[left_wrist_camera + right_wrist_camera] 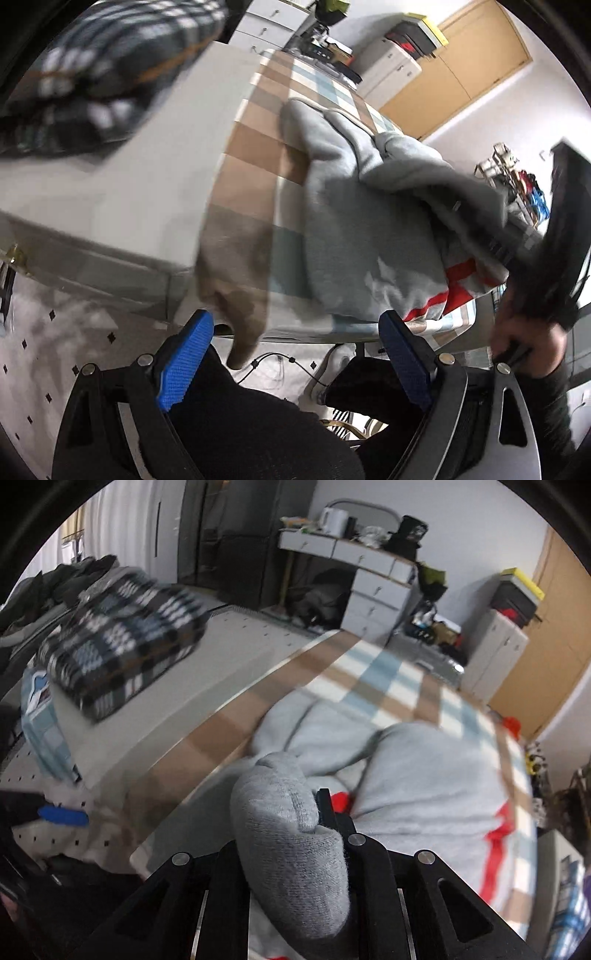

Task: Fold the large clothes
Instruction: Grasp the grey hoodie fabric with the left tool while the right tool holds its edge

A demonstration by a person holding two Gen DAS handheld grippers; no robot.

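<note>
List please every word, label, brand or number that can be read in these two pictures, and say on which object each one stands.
No text can be read in either view.
Light blue package beside the folded plaid garment: it bears a printed graphic, too blurred to read.
Grey sweatshirt with red stripes, held by the right tool: no lettering shows.
Boxes on the white cabinet: any labels are too small to read.
</note>
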